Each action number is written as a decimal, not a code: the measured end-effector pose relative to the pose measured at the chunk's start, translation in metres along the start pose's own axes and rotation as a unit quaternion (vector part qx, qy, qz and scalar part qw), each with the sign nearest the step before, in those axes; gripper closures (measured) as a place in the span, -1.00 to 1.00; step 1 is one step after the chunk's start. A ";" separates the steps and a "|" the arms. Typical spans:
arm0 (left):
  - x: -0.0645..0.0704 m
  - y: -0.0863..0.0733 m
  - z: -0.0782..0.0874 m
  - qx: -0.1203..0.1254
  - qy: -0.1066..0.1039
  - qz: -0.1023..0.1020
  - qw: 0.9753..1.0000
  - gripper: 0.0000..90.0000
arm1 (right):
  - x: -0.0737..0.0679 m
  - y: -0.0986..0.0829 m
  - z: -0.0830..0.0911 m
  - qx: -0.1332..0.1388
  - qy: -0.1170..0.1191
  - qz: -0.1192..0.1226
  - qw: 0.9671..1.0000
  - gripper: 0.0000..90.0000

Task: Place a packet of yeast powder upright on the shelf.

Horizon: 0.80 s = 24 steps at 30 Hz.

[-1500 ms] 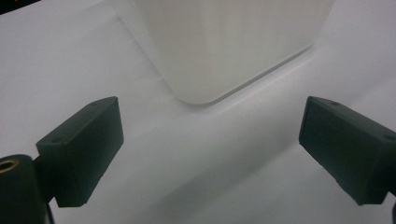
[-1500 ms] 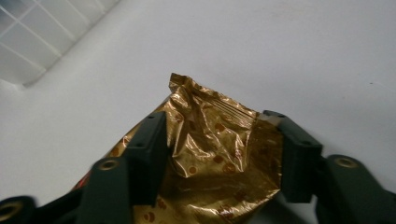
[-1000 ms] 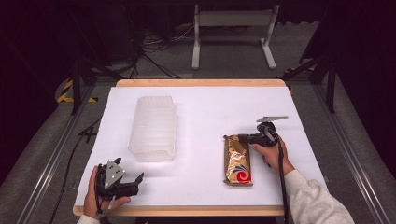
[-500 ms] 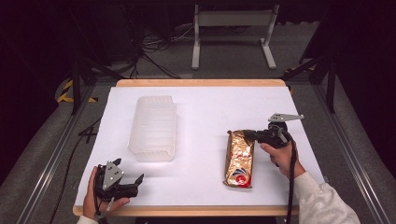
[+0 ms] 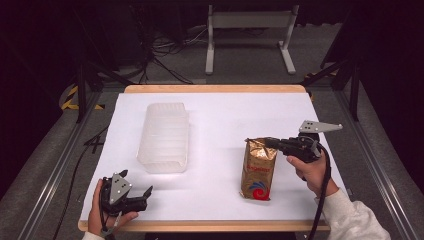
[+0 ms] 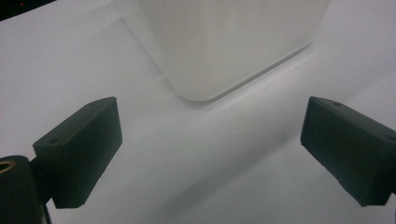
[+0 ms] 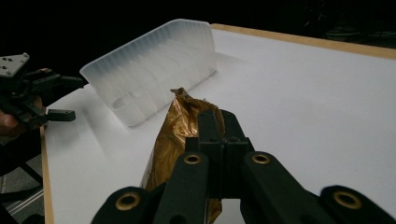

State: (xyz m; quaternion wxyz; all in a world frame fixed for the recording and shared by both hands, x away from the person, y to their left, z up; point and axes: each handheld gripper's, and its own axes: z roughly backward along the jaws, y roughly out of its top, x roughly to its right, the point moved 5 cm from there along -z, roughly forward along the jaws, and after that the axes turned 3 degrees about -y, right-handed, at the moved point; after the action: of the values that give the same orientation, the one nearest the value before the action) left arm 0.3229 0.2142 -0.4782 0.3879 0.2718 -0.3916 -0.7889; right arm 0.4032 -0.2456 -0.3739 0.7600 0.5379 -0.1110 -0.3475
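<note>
Where the gold coffee bag point(image 5: 258, 169) lay flat on the white table point(image 5: 225, 115) a second ago, it now stands up on its base, lifted by its crimped top. The right gripper point(image 5: 270, 143) is clamped on that top seal; in the right gripper view its jaws are pressed together over the crinkled foil point(image 7: 187, 107). The bag sits on the right half of the table, well apart from the clear plastic bin point(image 5: 165, 136), which rests upside down, I think, though the frosted plastic makes that hard to judge. The left gripper point(image 5: 142, 196) waits near the front left corner with its jaws spread wide and nothing between them, and in its own view the bin's rounded corner point(image 6: 205, 88) lies just ahead. To my eye the bag is now ready to be carried. The move toward the bin has not begun, and the bin would likely need turning first.
</note>
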 end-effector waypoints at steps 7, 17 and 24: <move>0.001 0.000 0.000 0.001 -0.003 -0.007 1.000 -0.86 | -0.014 0.011 0.002 0.012 0.020 0.028 0.999 0.99; 0.000 -0.001 -0.002 -0.006 -0.003 -0.005 1.000 -0.87 | -0.029 0.027 -0.002 0.017 0.024 0.065 0.997 1.00; 0.001 -0.001 -0.002 -0.007 -0.007 0.000 1.000 -0.87 | -0.033 0.040 -0.005 0.017 0.019 0.081 0.996 1.00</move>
State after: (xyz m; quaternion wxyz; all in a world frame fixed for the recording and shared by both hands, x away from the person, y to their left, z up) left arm 0.3236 0.2131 -0.4805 0.3866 0.2638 -0.3890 -0.7935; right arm 0.3981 -0.2140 -0.3332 0.7786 0.5464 -0.1455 -0.2720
